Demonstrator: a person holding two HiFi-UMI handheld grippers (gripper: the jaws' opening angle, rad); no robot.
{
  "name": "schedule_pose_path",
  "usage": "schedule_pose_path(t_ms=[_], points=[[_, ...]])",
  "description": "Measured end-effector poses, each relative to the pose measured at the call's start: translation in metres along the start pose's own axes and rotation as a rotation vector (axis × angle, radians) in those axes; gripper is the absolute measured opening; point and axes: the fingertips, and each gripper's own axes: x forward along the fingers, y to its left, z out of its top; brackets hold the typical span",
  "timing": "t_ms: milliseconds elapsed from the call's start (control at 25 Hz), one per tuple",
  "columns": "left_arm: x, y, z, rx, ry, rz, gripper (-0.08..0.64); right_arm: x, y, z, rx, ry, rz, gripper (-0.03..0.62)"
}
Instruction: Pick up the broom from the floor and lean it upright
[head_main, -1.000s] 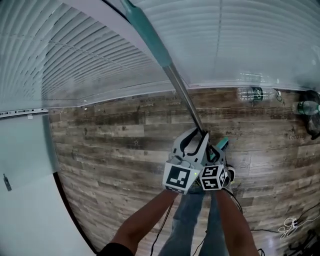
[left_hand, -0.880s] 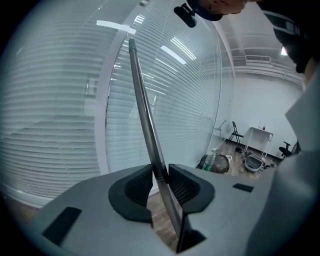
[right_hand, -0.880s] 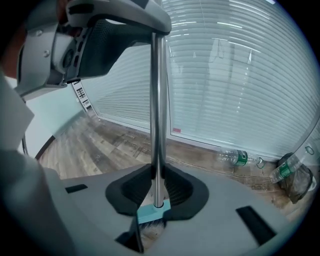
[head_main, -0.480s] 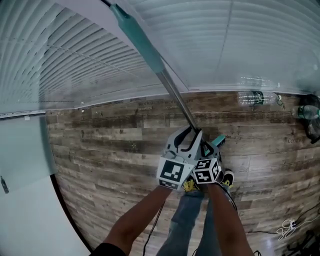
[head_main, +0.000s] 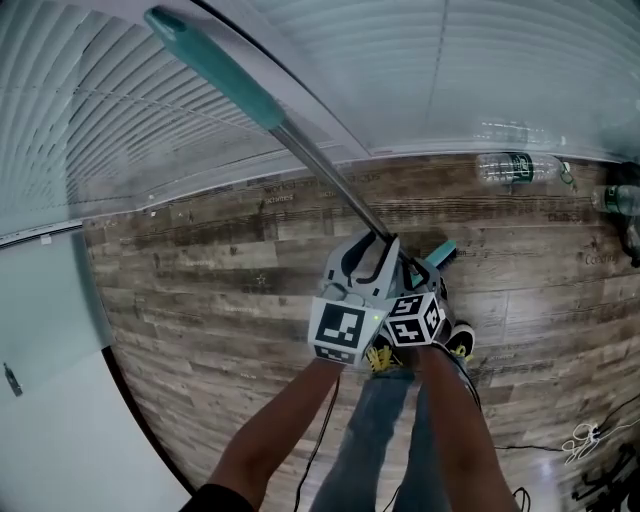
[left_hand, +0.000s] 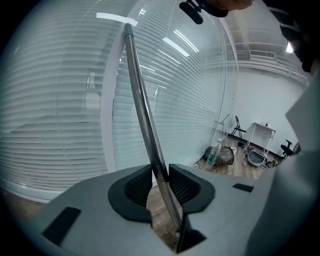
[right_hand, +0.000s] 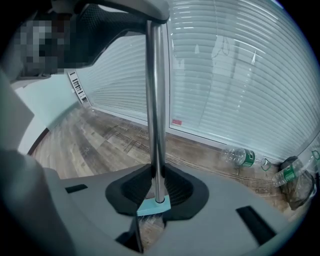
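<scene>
**A:** What lies around?

**B:** Closed blinds (head_main: 330, 60) fill the far side above a wood plank floor (head_main: 200, 290). One plastic bottle (head_main: 515, 166) lies at the foot of the blinds. A second bottle (head_main: 612, 198) lies by a dark bag (right_hand: 299, 186) at the right edge, and cables (head_main: 585, 440) trail at lower right.

**A:** And the broom?

**B:** The broom (head_main: 320, 185) stands steeply tilted. Its teal grip (head_main: 215, 72) is up against the backdrop of the blinds, though I can't tell if it touches them. Its teal head (right_hand: 154, 206) is low, near the person's shoe (head_main: 458, 345).

**A:** Who holds it?

**B:** Both. The left gripper (left_hand: 161, 182) is clamped on the metal pole higher up. The right gripper (right_hand: 157, 187) is clamped on the pole just above the head.

**A:** The arms?

**B:** The left forearm (head_main: 275, 440) and right forearm (head_main: 450, 420) reach forward close together, with the marker cubes side by side and the right gripper angled more steeply down
</scene>
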Motion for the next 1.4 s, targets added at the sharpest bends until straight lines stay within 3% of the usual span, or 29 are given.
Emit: schedule_pose_path(t_ms=[160,400,600,840,1240,1320,1400], points=[[0.004,0.002,-0.006,-0.007,0.021,-0.001,0.112,0.005,-0.002,-0.003,-0.012,0.014,0.016,0.083],[0.015,-0.012,-0.001,0.042,0.029,-0.027,0.111,0.01,-0.012,-0.004,0.033,0.024,0.004,0.083],[0.027,-0.001,-0.007,0.008,0.06,-0.013,0.112,0.021,-0.02,-0.002,0.035,0.041,0.029,0.084],[0.042,0.003,-0.007,0.021,0.088,-0.019,0.112,0.034,-0.029,0.002,0.082,0.058,0.041,0.087],[0.051,0.011,-0.011,-0.005,0.065,-0.009,0.112,0.046,-0.037,0.008,0.114,0.061,0.091,0.091],[0.052,0.008,-0.011,0.008,0.064,-0.014,0.112,0.043,-0.04,0.005,0.147,0.058,0.111,0.104],[0.053,0.007,-0.012,0.012,0.076,-0.013,0.12,0.041,-0.04,0.001,0.166,0.062,0.138,0.165]])
